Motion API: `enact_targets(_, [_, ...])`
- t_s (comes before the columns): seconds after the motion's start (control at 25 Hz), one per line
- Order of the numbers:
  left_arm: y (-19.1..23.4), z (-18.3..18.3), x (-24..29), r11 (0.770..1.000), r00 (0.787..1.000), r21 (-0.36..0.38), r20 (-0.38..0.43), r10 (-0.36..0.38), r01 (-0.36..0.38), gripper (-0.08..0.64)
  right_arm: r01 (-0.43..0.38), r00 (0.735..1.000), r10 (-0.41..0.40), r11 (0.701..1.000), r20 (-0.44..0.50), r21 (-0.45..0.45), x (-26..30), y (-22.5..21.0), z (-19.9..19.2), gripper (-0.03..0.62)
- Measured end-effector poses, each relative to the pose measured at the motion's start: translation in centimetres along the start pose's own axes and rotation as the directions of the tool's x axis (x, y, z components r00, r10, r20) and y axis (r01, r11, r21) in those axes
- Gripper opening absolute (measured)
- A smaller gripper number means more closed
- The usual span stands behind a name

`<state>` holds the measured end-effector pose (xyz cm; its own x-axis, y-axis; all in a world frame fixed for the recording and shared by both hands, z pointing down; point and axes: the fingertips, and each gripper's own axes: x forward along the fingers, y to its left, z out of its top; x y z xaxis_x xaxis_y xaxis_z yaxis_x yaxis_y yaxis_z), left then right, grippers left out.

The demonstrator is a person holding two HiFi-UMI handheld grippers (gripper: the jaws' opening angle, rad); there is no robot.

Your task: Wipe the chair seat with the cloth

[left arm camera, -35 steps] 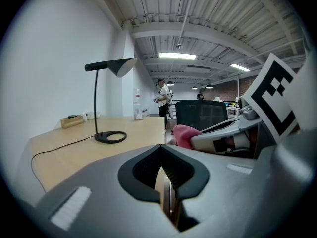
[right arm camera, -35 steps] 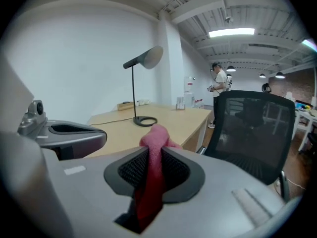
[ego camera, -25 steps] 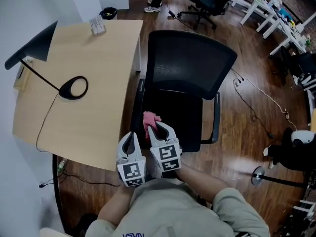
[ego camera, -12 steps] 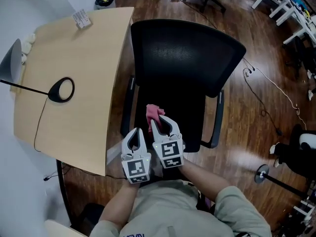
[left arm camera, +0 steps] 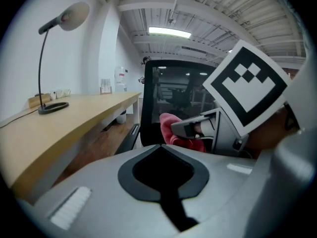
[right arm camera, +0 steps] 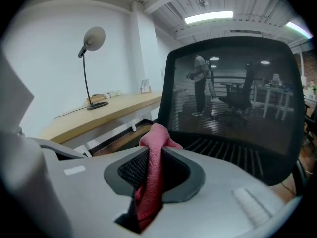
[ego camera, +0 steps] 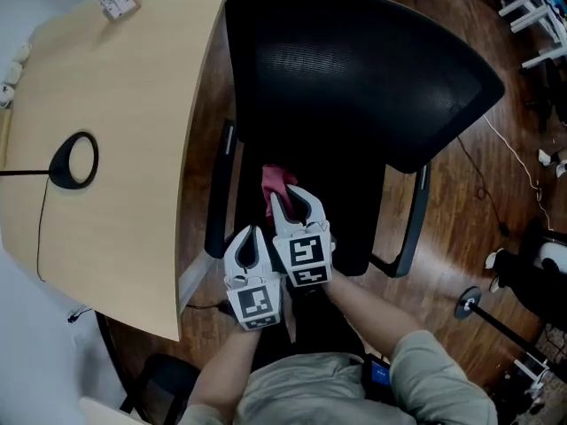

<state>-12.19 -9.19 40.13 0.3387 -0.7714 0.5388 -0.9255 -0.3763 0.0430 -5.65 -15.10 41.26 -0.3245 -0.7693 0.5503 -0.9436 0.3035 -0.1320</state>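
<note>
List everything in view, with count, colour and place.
chair: one, black with a mesh back, right of the desk, in front of the person
cloth: one, pink, over the front of the chair seat
desk: one, light wood, left of the chair
lamp: one, dark stem and base, standing on the desk
floor: brown wood, under the chair
left hand-held gripper: one, white and grey, jaws shut with nothing between them, close beside the right one
right hand-held gripper: one, white and grey, shut on the cloth
forearms: two, bare, at the bottom of the head view
</note>
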Motion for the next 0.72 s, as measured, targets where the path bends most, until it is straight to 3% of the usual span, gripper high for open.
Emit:
enact_targets(0.48, [2.4, -9.9, 9.6, 0.996, 0.998, -0.086, -0.067, 0.014, -0.02, 0.006, 0.036, 0.992, -0.037, 0.999, -0.119, -0.014, 13.6, -2.7, -9.9, 0.07])
enact_targets(0.72, [4.3, -11.2, 11.8, 0.993, 0.995, -0.103, -0.085, 0.042, -0.051, 0.006, 0.042, 0.989, -0.041, 0.999, -0.145, 0.001, 19.1, -2.4, -11.1, 0.069])
